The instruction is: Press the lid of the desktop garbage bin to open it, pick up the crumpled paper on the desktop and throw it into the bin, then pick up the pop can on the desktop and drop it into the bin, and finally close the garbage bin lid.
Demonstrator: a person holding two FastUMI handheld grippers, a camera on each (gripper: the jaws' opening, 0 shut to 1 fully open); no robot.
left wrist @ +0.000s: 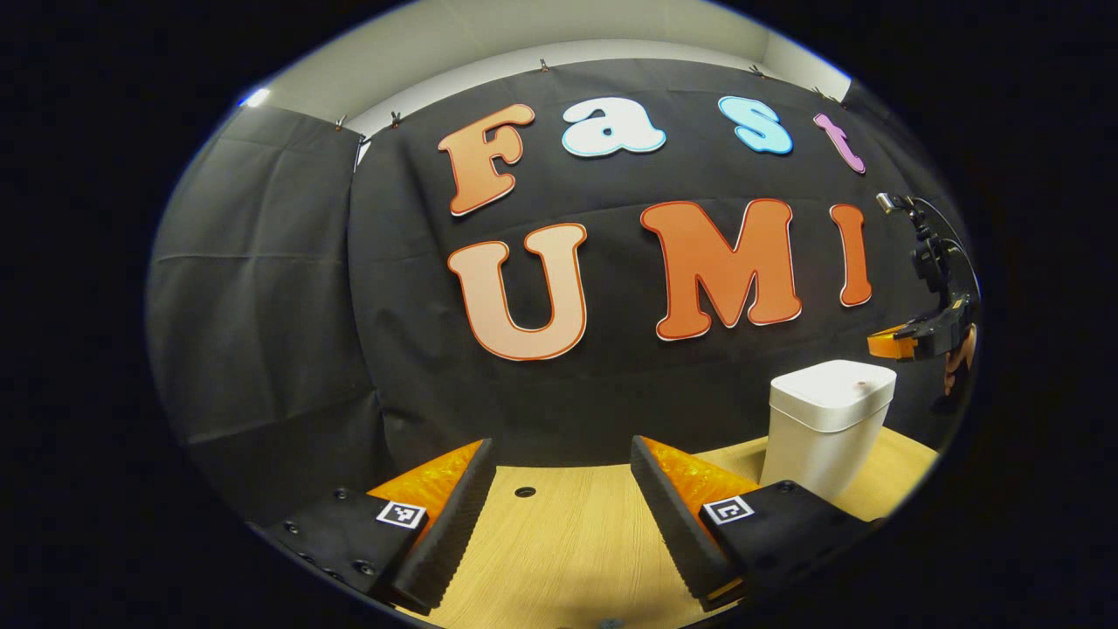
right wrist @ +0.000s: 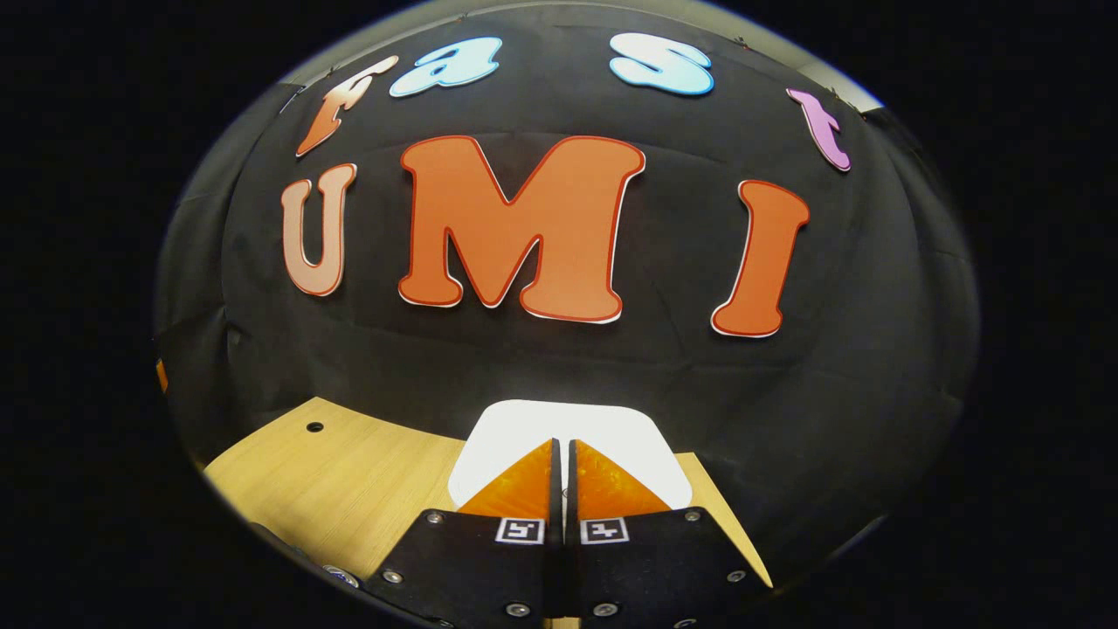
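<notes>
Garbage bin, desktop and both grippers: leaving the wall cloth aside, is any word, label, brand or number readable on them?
Garbage bin: no text; a small spot on the lid is too small to tell.
Left gripper: square black-and-white pattern tags, no words.
Right gripper: the same pattern tags, no words.
Desktop: none.

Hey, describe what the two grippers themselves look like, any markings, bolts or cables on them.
The left gripper has two wedge-shaped fingers with ribbed inner pads on black blocks, each block bearing a small square black-and-white tag and bolts. The right gripper has the same black blocks, tags and silver bolts. Seen from the left gripper view, the right gripper carries a black camera mount with a looping black cable on top.
</notes>
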